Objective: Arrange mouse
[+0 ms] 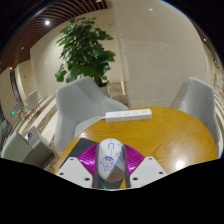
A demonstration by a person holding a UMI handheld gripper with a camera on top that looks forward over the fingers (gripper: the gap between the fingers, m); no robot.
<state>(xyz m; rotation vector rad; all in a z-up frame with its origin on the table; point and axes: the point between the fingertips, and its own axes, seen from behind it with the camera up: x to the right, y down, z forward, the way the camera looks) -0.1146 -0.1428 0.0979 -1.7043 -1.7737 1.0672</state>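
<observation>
Two fingers (84, 163) at the near end, each lined with a magenta pad, spread to left and right with a white mouse (109, 161) between them. Gripper (110, 170) apparently closed on that mouse, pads seeming to meet its flanks, though contact on each side hard to confirm. Mouse pointing away, scroll wheel visible along its middle, lying low over the near edge of a round wooden table (165, 135). Farther along the tabletop, well apart from the mouse, a flat white rectangular object (128, 115), perhaps a keyboard, set crosswise near the far edge. Beyond the table to the left, a light grey armchair (80, 108); to the right, a second pale chair (198, 100). Behind the left chair, a tall leafy green plant (85, 48). Farthest back, pale walls and a ceiling with slatted wood panelling and small round lights (46, 21).
</observation>
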